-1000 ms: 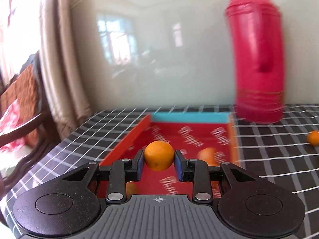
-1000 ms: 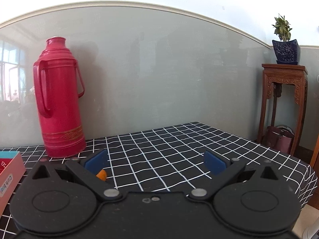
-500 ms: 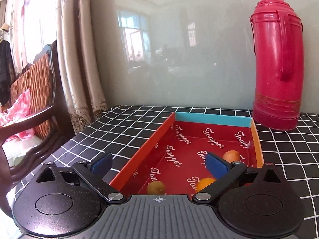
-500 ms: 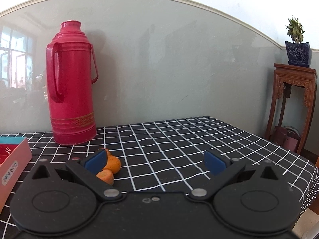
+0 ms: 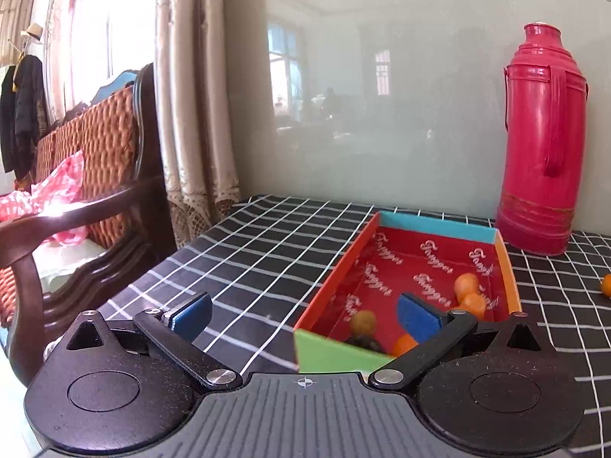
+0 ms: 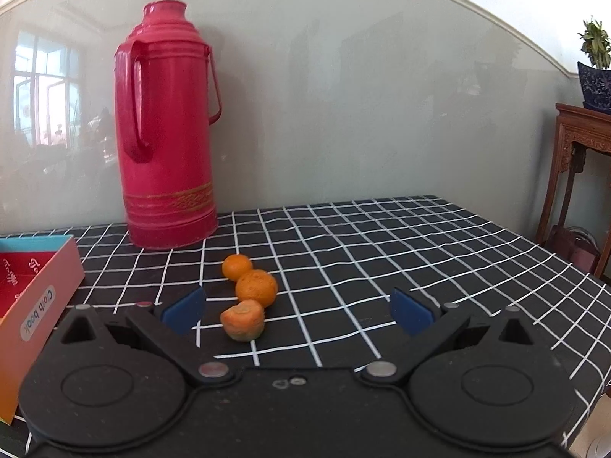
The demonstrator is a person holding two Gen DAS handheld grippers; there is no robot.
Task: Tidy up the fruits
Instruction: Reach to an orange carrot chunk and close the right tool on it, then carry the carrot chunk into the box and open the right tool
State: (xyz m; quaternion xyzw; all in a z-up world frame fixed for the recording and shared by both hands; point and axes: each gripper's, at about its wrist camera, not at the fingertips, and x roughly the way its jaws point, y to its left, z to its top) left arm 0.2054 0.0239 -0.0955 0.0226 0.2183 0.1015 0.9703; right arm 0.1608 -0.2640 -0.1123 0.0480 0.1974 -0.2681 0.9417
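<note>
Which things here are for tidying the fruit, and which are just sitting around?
For the job:
- red box with oranges already in it
- three loose oranges on the tablecloth
- left gripper, jaws opening, nothing between them
- right gripper, jaws open

Just sitting around:
- red flask
- checked tablecloth
- wooden chair
- curtain
- potted plant

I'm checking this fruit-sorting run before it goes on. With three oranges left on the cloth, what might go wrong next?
1. The three oranges lie touching in a row; closing the open right gripper on one may nudge the others and set them rolling across the tablecloth.
2. The nearest orange looks dented and soft, so it may squash.
3. The thermos stands just behind them and could be knocked.
</note>
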